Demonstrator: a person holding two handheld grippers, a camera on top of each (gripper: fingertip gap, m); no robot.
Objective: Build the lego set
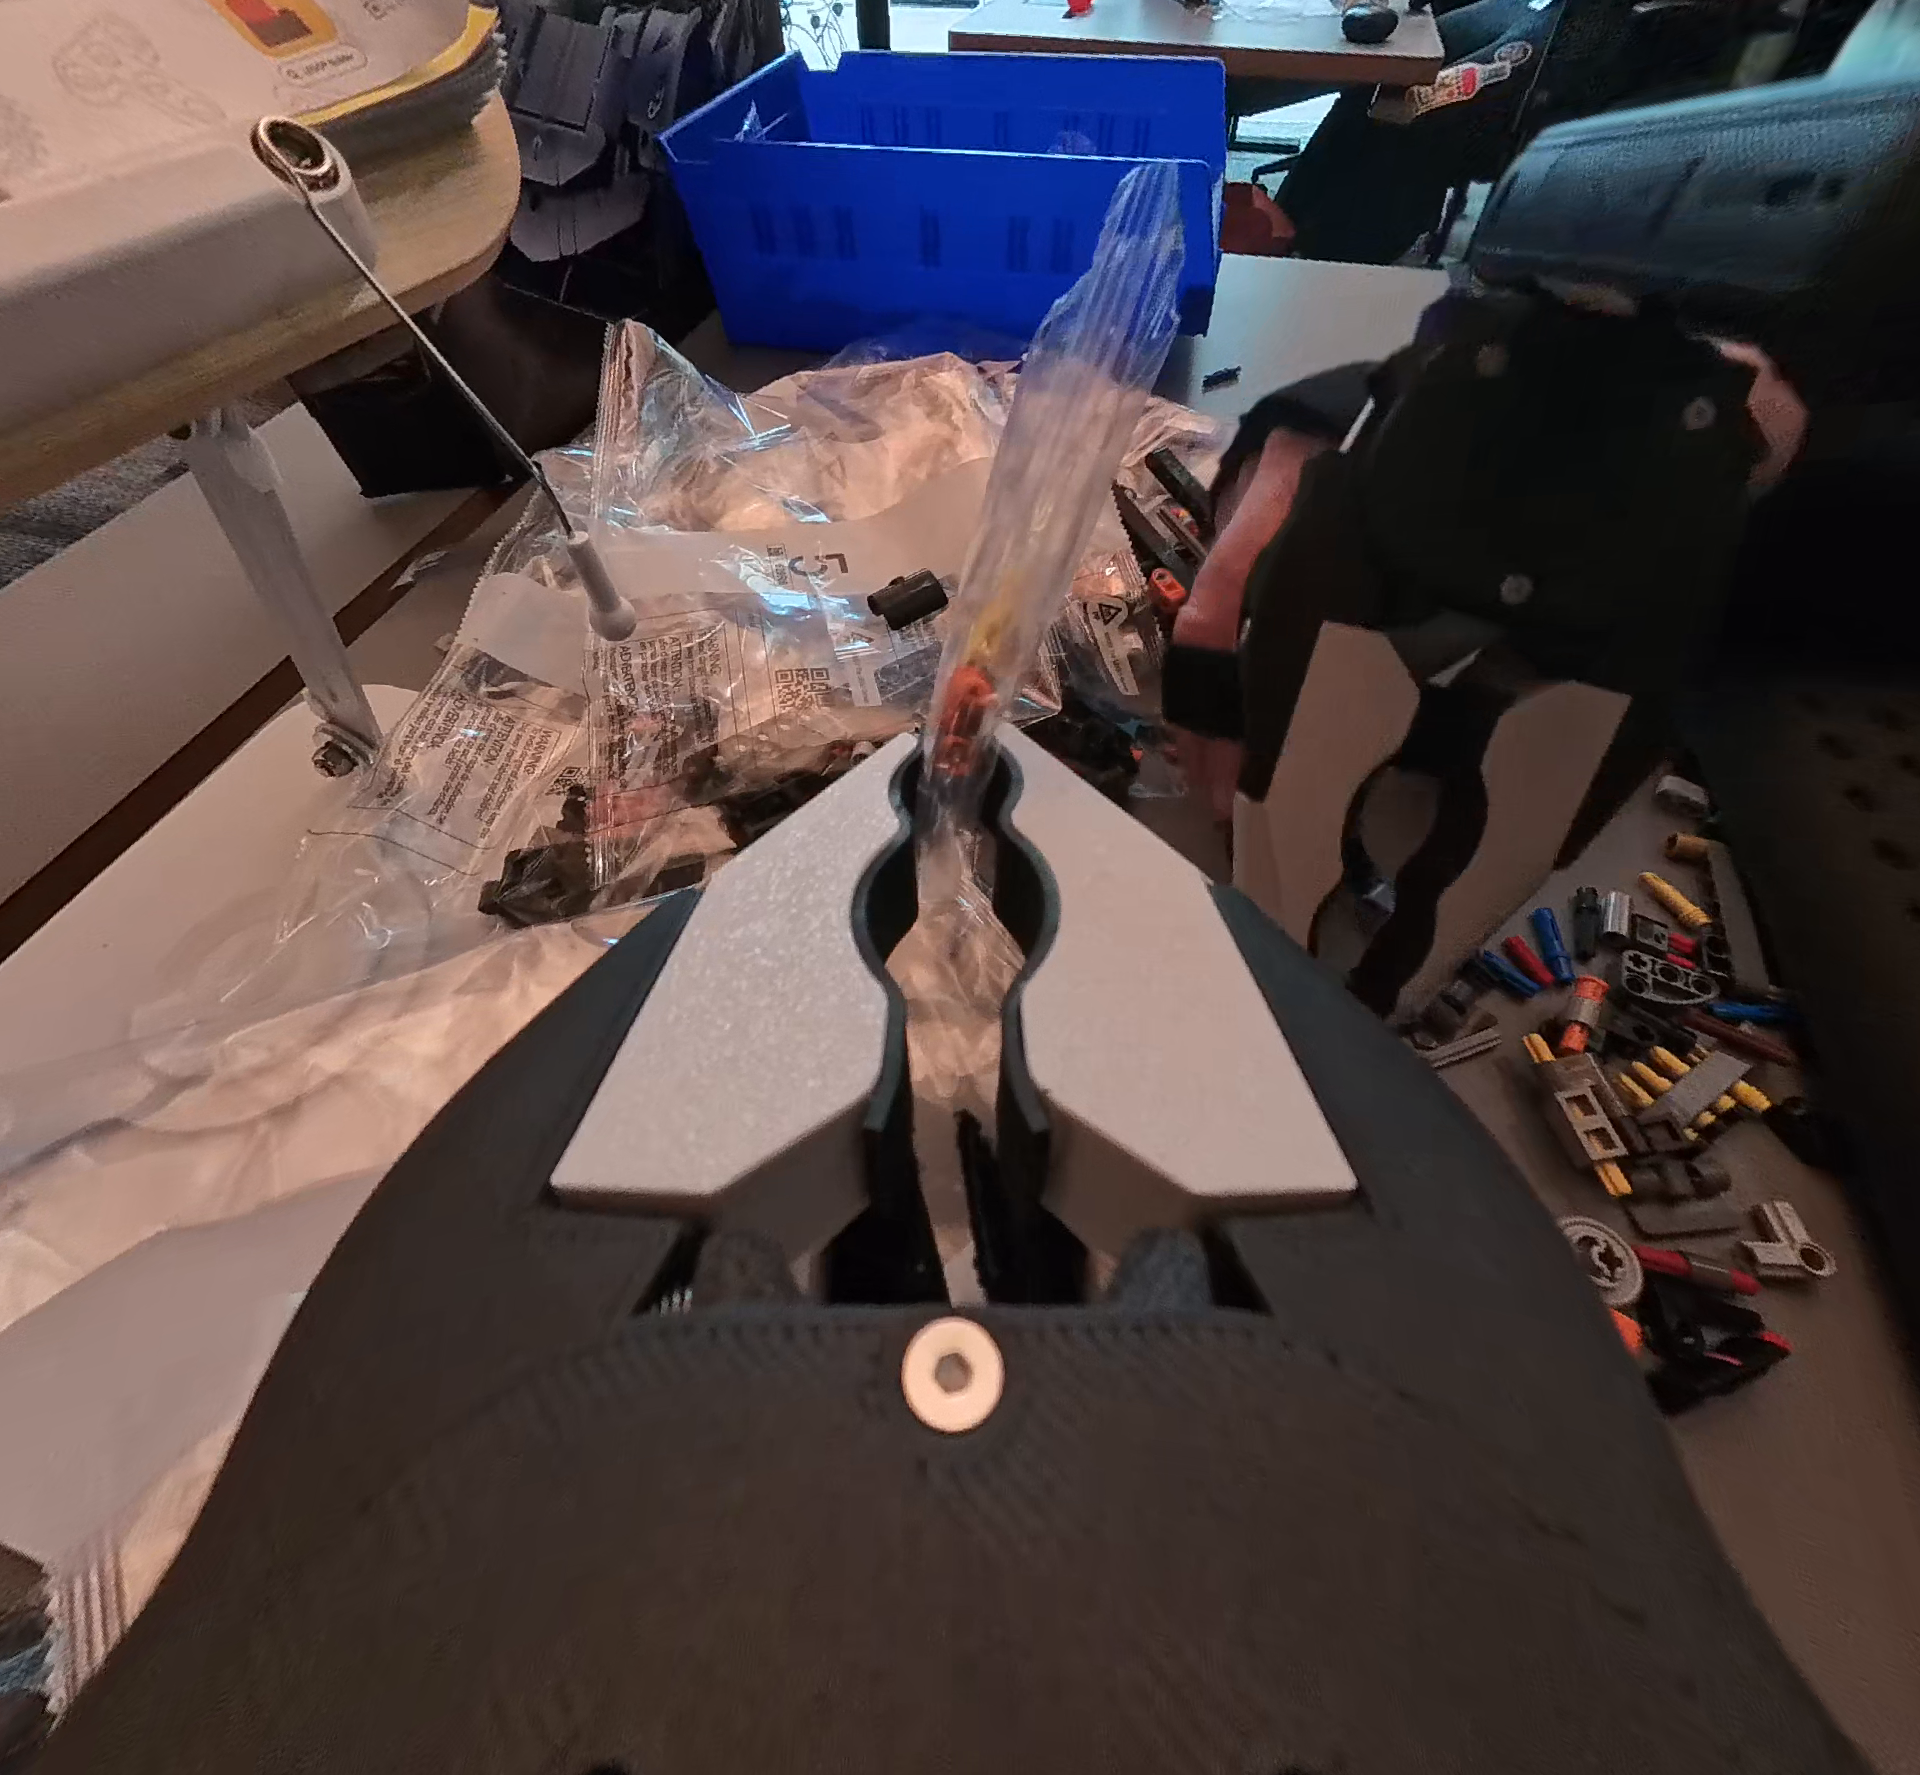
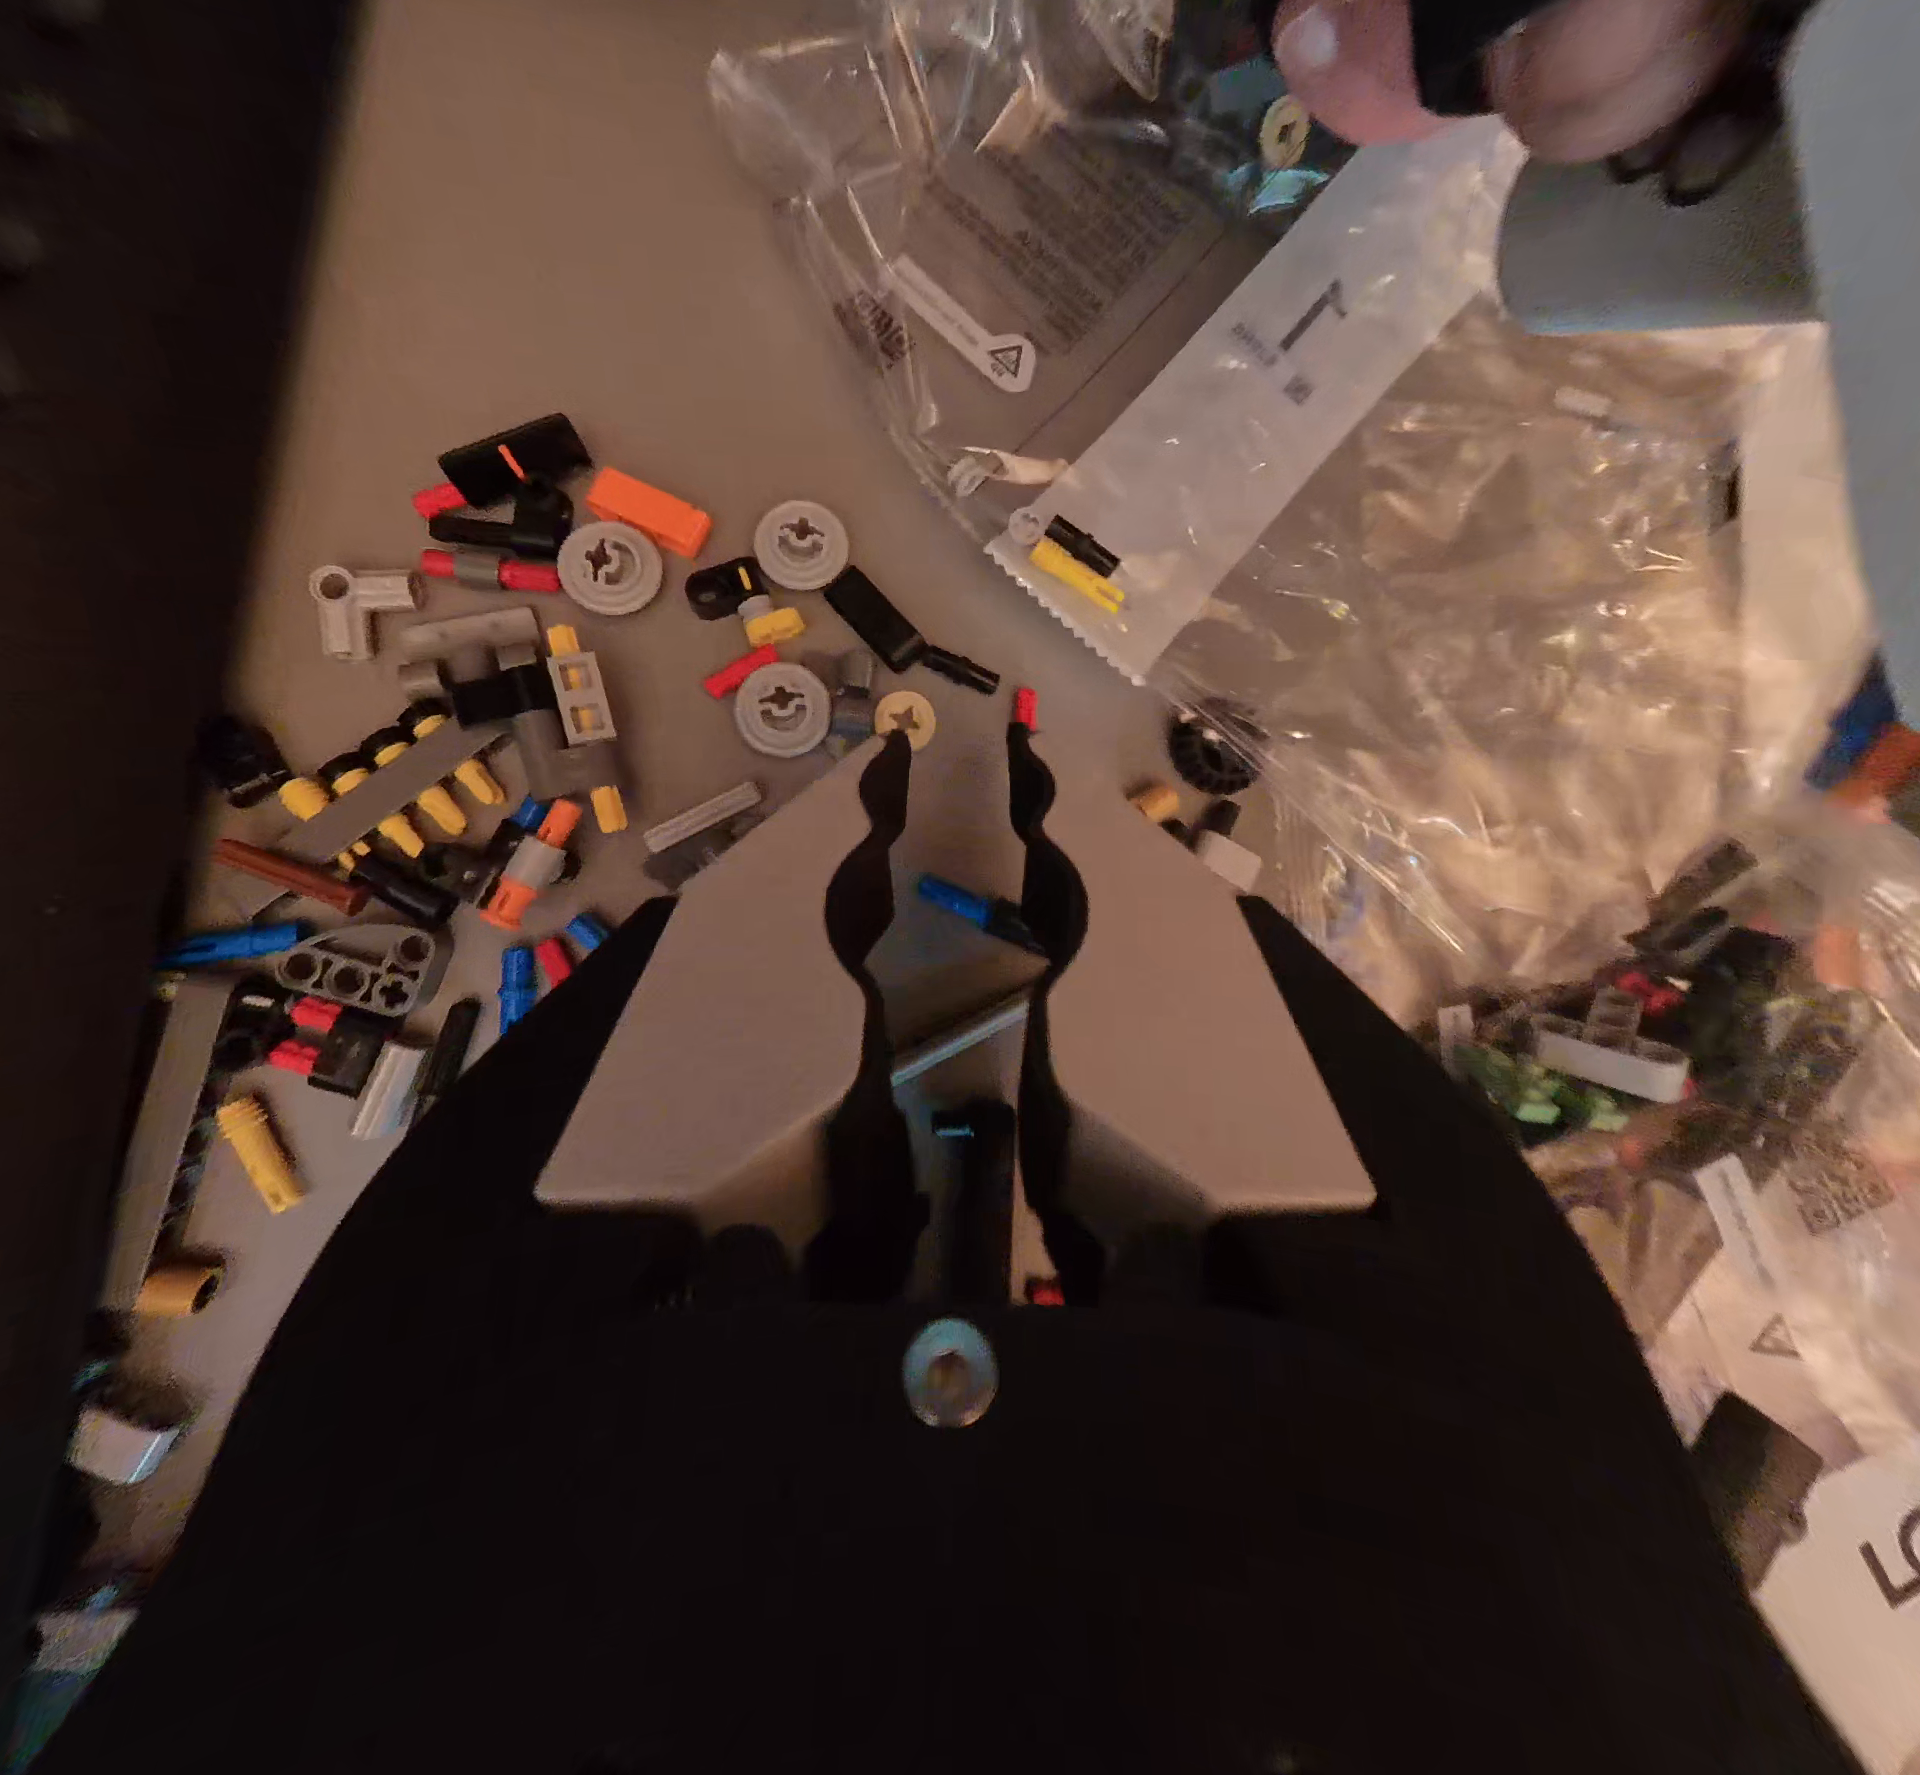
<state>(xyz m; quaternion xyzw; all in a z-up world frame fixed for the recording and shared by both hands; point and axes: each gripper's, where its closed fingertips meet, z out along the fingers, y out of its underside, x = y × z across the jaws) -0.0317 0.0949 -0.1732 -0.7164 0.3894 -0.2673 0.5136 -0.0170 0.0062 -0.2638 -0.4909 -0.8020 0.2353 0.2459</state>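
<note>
While left tongs [image 1: 956,769] pinch thin clear plastic bag [image 1: 1091,395] upright, right tongs [image 2: 961,723] hang parted over scattered small coloured Lego pieces [image 2: 499,738] on grey desk [image 2: 582,219].

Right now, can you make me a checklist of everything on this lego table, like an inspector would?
Surface: grey table, mostly covered.
Job's things: loose lego pieces scattered in a pile; small clear bag with orange and yellow pieces inside, held upright; instruction booklet on a raised stand.
Clutter: heap of clear plastic bags, some still holding pieces; blue bin behind them.
Grippers: left gripper has its jaws shut on the small clear bag; right gripper hovers over the pieces, jaws apart, holding nothing.
Cables: nothing seen.
Surroundings: other desks, office chairs and a seated person in the background.
</note>
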